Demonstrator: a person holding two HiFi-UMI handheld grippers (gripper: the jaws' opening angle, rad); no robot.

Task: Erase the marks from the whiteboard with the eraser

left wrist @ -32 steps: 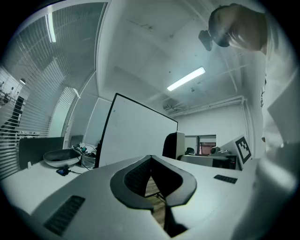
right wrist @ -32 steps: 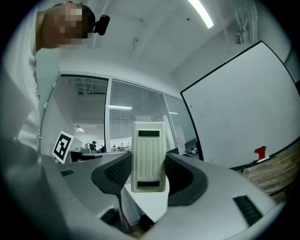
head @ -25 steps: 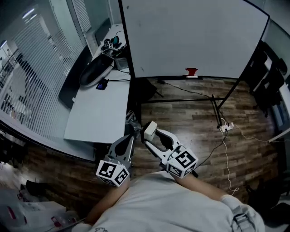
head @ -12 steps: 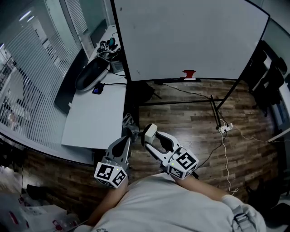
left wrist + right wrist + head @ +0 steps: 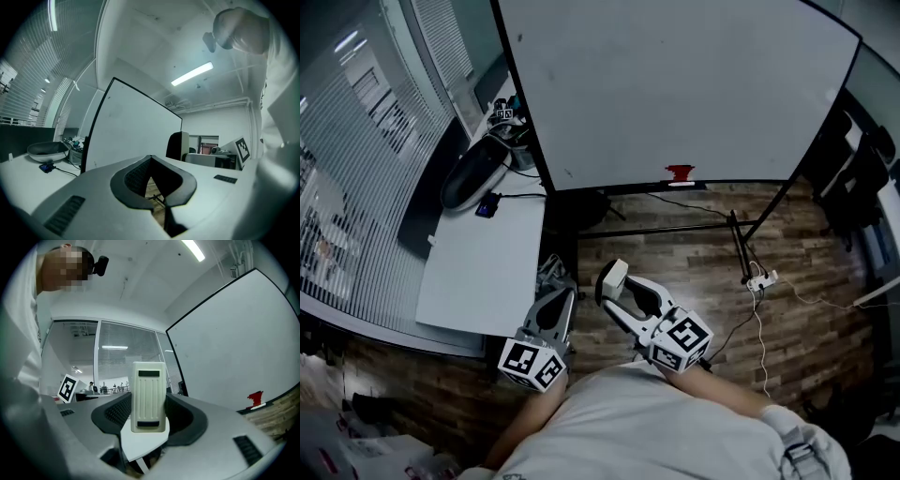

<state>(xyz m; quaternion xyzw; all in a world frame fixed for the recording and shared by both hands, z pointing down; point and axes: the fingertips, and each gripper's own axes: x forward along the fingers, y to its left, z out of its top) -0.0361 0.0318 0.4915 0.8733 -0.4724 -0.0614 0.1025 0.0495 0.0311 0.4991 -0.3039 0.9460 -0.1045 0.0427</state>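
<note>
While the eraser (image 5: pixel 612 276) is clamped between the closed-in jaws of the right gripper (image 5: pixel 617 289), standing out past their tips, the left gripper (image 5: pixel 557 298) is held just beside it at 9 o'clock, its jaws brought together on nothing. Both are held low over the wooden floor (image 5: pixel 694 253), well apart from the whiteboard (image 5: pixel 675 84) at 12 o'clock. A small red object (image 5: pixel 680 172) is seen at the board's lower edge. A white tabletop (image 5: pixel 478 262) lies at 9 o'clock.

Dim, cool ceiling-tube light; strong fisheye warp, dark vignetted corners, soft focus.
</note>
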